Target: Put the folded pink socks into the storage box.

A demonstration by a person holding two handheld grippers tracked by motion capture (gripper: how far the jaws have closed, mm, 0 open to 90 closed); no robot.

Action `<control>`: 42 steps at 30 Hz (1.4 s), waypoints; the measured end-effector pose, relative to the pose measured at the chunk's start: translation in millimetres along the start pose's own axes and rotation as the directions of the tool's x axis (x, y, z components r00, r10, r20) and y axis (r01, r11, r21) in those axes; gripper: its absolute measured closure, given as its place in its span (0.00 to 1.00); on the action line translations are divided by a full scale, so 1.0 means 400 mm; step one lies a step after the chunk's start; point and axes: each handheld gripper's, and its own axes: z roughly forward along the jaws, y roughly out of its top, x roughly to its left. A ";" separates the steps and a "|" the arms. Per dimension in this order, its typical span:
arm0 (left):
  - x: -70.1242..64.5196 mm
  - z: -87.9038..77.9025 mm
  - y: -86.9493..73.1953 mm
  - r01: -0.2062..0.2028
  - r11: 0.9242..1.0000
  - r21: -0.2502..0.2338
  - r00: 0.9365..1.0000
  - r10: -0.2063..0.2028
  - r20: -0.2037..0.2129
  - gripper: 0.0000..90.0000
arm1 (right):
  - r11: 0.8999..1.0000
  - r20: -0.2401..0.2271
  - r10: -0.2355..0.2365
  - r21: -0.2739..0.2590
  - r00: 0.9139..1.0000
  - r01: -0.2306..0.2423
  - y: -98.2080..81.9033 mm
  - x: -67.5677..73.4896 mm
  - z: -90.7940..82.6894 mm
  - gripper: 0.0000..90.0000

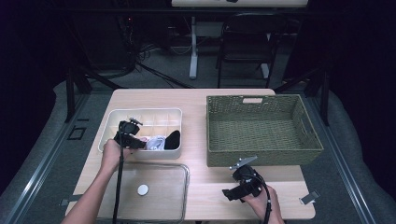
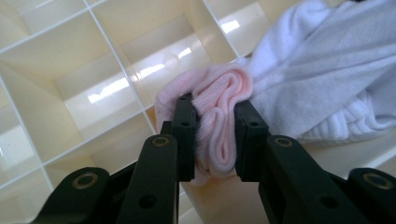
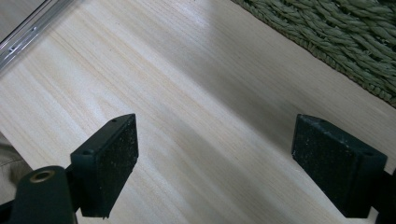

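A folded pink sock (image 2: pixel 219 93) sits at the near edge of a cream divided box (image 2: pixel 112 60), next to a white garment (image 2: pixel 322 65). My left gripper (image 2: pixel 215 140) is shut on the sock, with both pads pressing its folds. From above, the left gripper (image 1: pixel 139 141) reaches into the front of that box (image 1: pixel 144 111), beside the white garment (image 1: pixel 156 142) and a black item (image 1: pixel 173 139). My right gripper (image 1: pixel 232 193) hovers over the table's front right. In its own view the right gripper (image 3: pixel 224 168) is open, with bare wood (image 3: pixel 187 84) between its pads.
A green woven basket (image 1: pixel 261 99) stands at the right of the table, and its side (image 3: pixel 345 37) lies just beyond the right gripper. A clear tray (image 1: pixel 184 186) holding a small white disc (image 1: pixel 143 189) lies at the front left. A chair and a desk leg stand behind the table.
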 end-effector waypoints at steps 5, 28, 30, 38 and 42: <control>-0.003 0.013 0.005 -0.011 1.000 0.024 1.000 0.011 -0.011 0.82 | 1.000 -0.006 -0.005 -0.002 1.000 0.005 0.002 0.006 0.000 0.16; 0.021 -0.097 -0.033 0.059 0.987 -0.149 0.998 -0.056 0.027 0.33 | 1.000 -0.018 0.016 -0.012 1.000 -0.016 0.001 -0.008 -0.005 0.16; 0.019 -0.112 -0.039 0.052 0.983 -0.174 0.998 -0.047 0.031 0.29 | 1.000 -0.025 0.018 -0.010 1.000 -0.019 0.001 -0.008 -0.005 0.16; 0.008 -0.171 -0.085 0.052 0.962 -0.268 0.998 -0.037 0.059 0.11 | 1.000 -0.025 0.022 -0.012 0.999 -0.023 0.002 -0.007 -0.005 0.16; 0.011 -0.191 -0.125 0.053 0.957 -0.284 0.997 -0.036 0.064 0.06 | 0.999 -0.035 0.032 -0.019 0.999 -0.032 0.001 -0.008 -0.007 0.16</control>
